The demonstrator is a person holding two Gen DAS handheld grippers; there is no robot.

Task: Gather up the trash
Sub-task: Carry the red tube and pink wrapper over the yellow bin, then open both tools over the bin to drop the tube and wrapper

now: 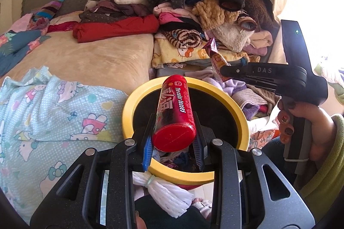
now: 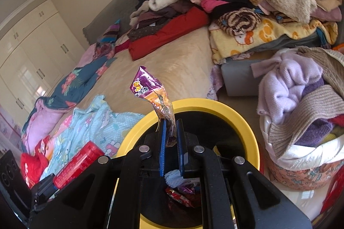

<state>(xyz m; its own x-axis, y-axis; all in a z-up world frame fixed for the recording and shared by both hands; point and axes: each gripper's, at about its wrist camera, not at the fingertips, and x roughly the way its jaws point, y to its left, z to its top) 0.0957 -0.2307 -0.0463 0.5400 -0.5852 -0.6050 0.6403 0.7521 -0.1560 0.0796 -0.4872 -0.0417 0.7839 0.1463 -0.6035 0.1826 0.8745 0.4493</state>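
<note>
My left gripper (image 1: 174, 138) is clamped on a red can (image 1: 173, 112), pads pressed to its sides near the base, the can tilted with its far end toward twelve o'clock. It hangs over the mouth of the yellow-rimmed bin (image 1: 129, 104), which fills the lower middle of the left wrist view. In the right wrist view the same can (image 2: 78, 164) shows at about eight o'clock, just outside the bin's rim (image 2: 247, 121).

My right gripper (image 2: 171, 138) is pressed together on a purple snack wrapper (image 2: 150, 91); the twisted lower end is pinched between the blue pads and the printed top sticks up toward eleven o'clock. From the left camera I see that wrapper (image 1: 216, 56) at two o'clock, nipped at the tip of the right gripper (image 1: 223, 71), above the bin's far rim. A hand (image 1: 301, 121) in a green sleeve holds that tool at three o'clock.

Inside the bin I can make out red and purple wrappers (image 2: 180, 194) and white foam netting (image 2: 173, 178).

Around the bin: a pale blue cartoon-print sheet (image 1: 53, 112) at nine o'clock, touching the rim; a tan blanket (image 1: 96, 61) beyond it; a heaped clothes pile (image 1: 182, 3) at twelve; and a full laundry basket (image 2: 305, 121) just beside the rim at three o'clock in the right view. A white netting bundle (image 1: 165, 192) hangs below the near rim.
</note>
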